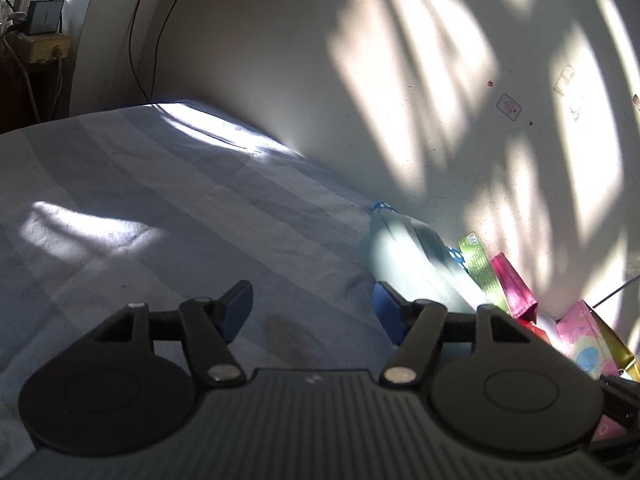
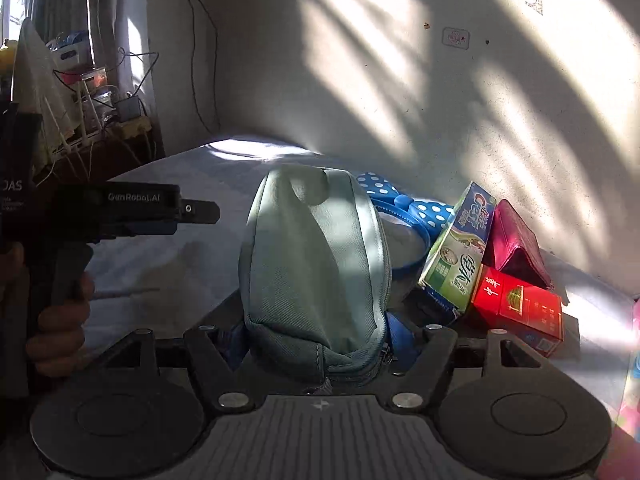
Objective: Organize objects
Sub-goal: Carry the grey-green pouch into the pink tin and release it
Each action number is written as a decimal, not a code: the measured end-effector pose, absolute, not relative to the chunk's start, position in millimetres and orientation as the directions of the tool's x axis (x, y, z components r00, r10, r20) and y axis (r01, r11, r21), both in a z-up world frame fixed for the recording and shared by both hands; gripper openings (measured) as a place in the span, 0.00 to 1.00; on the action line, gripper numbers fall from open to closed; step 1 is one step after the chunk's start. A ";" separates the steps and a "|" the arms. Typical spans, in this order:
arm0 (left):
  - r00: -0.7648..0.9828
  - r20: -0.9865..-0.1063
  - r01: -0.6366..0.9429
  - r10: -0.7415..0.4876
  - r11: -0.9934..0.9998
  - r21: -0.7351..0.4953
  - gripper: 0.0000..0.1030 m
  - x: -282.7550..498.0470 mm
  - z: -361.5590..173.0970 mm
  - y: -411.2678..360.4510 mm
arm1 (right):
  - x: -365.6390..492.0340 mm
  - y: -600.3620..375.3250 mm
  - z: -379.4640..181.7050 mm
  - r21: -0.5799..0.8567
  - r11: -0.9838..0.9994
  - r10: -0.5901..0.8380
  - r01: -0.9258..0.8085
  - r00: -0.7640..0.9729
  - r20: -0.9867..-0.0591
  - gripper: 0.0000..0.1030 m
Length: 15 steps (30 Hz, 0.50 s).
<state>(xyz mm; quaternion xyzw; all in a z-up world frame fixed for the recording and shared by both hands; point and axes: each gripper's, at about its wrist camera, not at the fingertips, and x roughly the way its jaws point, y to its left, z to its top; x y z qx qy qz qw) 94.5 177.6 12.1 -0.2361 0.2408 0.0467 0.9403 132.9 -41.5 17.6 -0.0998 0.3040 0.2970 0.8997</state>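
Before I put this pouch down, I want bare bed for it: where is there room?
Free: the striped bedsheet left of the pouch, out to the far bed edge; the left gripper hangs open over it. Crowded: along the wall, where the polka-dot bag, toothpaste box, pink wallet and red box are packed together.

Bed (image 1: pixel 160 208) with pale blue striped sheet, patches of sunlight across it. White wall (image 1: pixel 280 60) behind, streaked with window light and shadow; small sticker (image 1: pixel 509 108) on it. Thin cables (image 1: pixel 136 40) hang down the wall. Far left corner: yellow power strip (image 1: pixel 46 48) with grey adapter (image 1: pixel 45 16) plugged in. Curtain (image 2: pixel 72 8) by the window.
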 end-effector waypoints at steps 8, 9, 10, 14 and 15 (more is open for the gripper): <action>0.853 -0.424 0.048 -0.304 0.855 -0.517 0.76 83.9 18.2 137.1 | 27.0 -111.6 -3.5 -0.048 0.857 0.382 -0.513 0.696 -0.607 0.66; 0.835 -0.432 0.078 -0.341 0.850 -0.521 0.76 82.0 19.8 126.6 | 19.9 -113.8 -6.0 -0.052 0.864 0.376 -0.501 0.709 -0.596 0.67; 0.815 -0.448 0.103 -0.369 0.852 -0.514 0.76 79.9 21.7 113.9 | 13.4 -114.9 -8.2 -0.052 0.872 0.368 -0.486 0.724 -0.584 0.67; 0.717 -0.597 0.114 -0.360 0.905 -0.409 0.81 79.0 18.2 59.7 | 5.5 -109.4 -16.1 -0.070 0.886 0.347 -0.458 0.757 -0.554 0.70; 0.693 -0.623 0.112 -0.362 0.909 -0.402 0.81 80.8 13.9 51.9 | 5.6 -107.7 -17.3 -0.078 0.886 0.344 -0.457 0.760 -0.551 0.72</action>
